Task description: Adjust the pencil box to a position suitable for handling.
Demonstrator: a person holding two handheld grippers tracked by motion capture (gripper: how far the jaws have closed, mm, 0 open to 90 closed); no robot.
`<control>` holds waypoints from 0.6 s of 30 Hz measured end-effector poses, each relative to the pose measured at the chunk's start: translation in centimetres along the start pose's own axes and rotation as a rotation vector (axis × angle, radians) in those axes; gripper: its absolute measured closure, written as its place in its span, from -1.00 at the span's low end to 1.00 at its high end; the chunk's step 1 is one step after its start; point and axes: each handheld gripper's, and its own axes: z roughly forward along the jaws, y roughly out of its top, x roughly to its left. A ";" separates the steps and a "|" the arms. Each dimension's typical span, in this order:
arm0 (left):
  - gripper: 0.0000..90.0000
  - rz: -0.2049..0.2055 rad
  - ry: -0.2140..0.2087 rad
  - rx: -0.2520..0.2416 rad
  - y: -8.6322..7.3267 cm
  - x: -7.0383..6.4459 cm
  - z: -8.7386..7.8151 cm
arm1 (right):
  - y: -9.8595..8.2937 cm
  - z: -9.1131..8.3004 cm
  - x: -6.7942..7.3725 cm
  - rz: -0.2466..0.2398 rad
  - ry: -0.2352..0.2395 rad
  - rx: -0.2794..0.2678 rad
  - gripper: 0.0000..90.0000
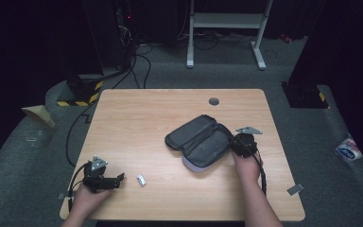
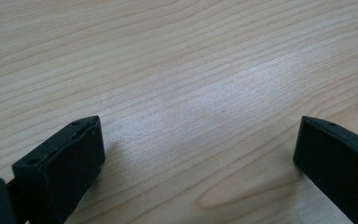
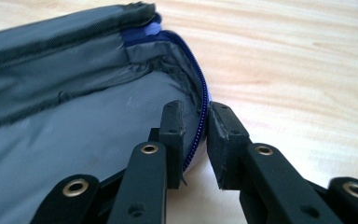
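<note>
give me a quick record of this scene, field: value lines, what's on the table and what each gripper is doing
surface: light wooden table with a round grommet near its far edge
main item: dark grey zip case lying open, right of centre
small item: silver-white object on the near left part, too small to identify
right gripper: jaws closed on the case's edge at the blue zipper
left gripper: jaws wide apart, holding nothing, low over bare wood near the small item
</note>
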 end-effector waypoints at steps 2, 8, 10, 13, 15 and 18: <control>-0.90 0.005 -0.003 0.003 0.0 0.0 -0.1 | -0.6 -0.6 0.4 -0.005 0.006 -0.004 0.65; -0.76 0.001 -0.020 -0.006 0.1 -0.5 -0.3 | -2.7 -2.1 2.1 -0.027 0.050 -0.031 0.51; -0.66 -0.003 -0.022 -0.016 0.1 -0.7 -0.4 | -3.2 -2.5 2.6 -0.031 0.057 -0.039 0.48; -0.61 -0.009 -0.035 -0.027 0.2 -0.8 -0.4 | -3.9 -3.1 3.5 -0.048 0.072 -0.051 0.45; -0.55 -0.030 -0.047 -0.039 0.3 -1.0 -0.6 | -4.4 -3.5 4.0 -0.053 0.082 -0.061 0.41; -0.51 -0.037 -0.061 -0.083 0.6 -1.5 -1.2 | -5.0 -4.1 4.7 -0.035 0.102 -0.073 0.38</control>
